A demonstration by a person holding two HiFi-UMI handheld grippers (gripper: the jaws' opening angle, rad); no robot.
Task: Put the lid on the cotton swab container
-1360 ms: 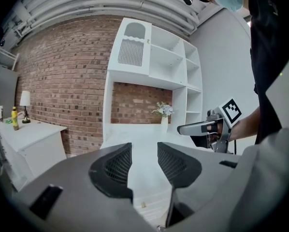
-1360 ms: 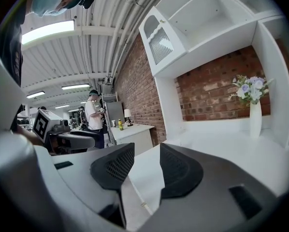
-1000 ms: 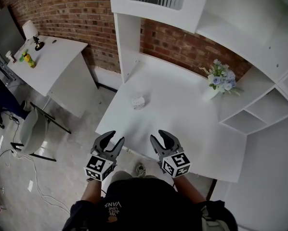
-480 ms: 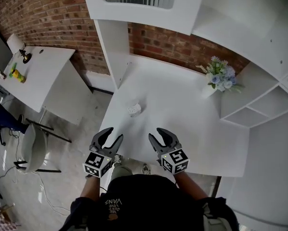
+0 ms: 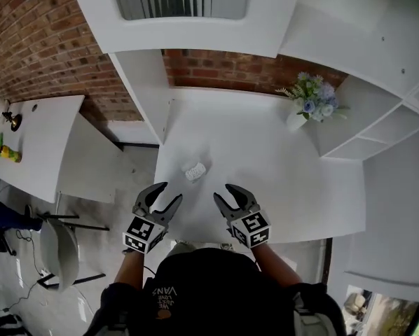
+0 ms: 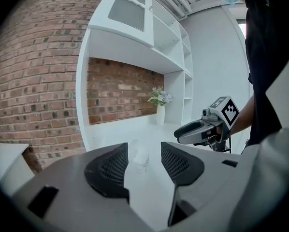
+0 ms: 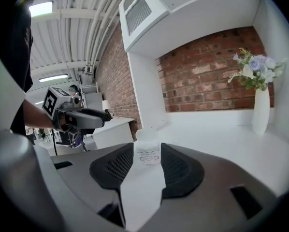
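Table (image 5: 265, 159) smooth white, faint sheen; wall (image 5: 48, 33) rough red brick; container (image 7: 148, 154) clear plastic; right hand-held gripper (image 5: 225, 193) pads (image 7: 180, 170) matt black, grid-textured.

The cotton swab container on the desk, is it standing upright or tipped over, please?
Upright: the small clear plastic container stands on its base on the white desk.

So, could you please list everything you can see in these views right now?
cotton swab container: one, clear, on the desk, towards its left edge
desk: one, white, centre
vase of flowers: one, white with blue blooms, desk's far right corner
side table: one, white, far left
left hand-held gripper: one, grey, jaws opening, nothing between them
right hand-held gripper: one, grey, jaws opening, nothing between them
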